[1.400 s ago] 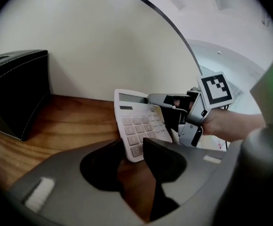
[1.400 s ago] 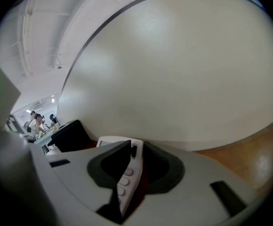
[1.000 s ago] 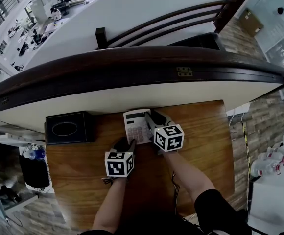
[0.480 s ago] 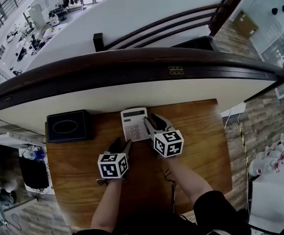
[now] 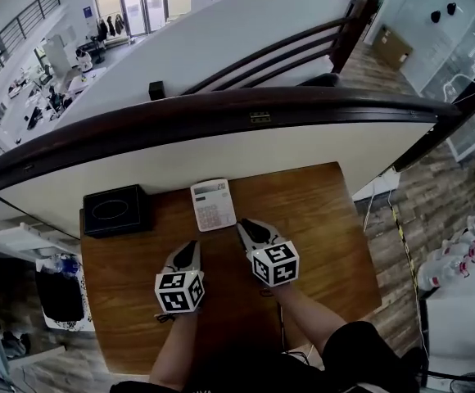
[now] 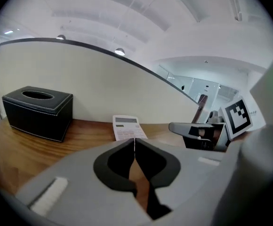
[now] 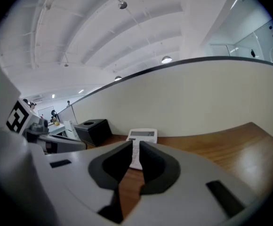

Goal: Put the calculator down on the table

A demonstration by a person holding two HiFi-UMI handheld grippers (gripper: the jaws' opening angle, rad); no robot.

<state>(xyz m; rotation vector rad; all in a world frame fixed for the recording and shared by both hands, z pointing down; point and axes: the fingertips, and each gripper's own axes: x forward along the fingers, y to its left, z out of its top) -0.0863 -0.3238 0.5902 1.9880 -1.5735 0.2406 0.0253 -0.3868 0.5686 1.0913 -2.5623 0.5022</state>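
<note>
Calculator [image 5: 212, 204]: flat on the table [image 5: 327, 211], released.
Left gripper [image 5: 188, 248]: jaws just closed together, nothing between.
Right gripper [image 5: 246, 226]: slightly apart, empty.
Risk: we could knock the calculator if we swing forward.

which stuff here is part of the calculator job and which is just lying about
Job: calculator, flat on the table; left gripper, jaws just been closing, nothing between them; right gripper, empty.
Lying about: black tissue box; chair beyond the partition.

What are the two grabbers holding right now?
Nothing. The left gripper, whose jaws have just been closing, and the right gripper are both empty; the calculator lies free on the table.
</note>
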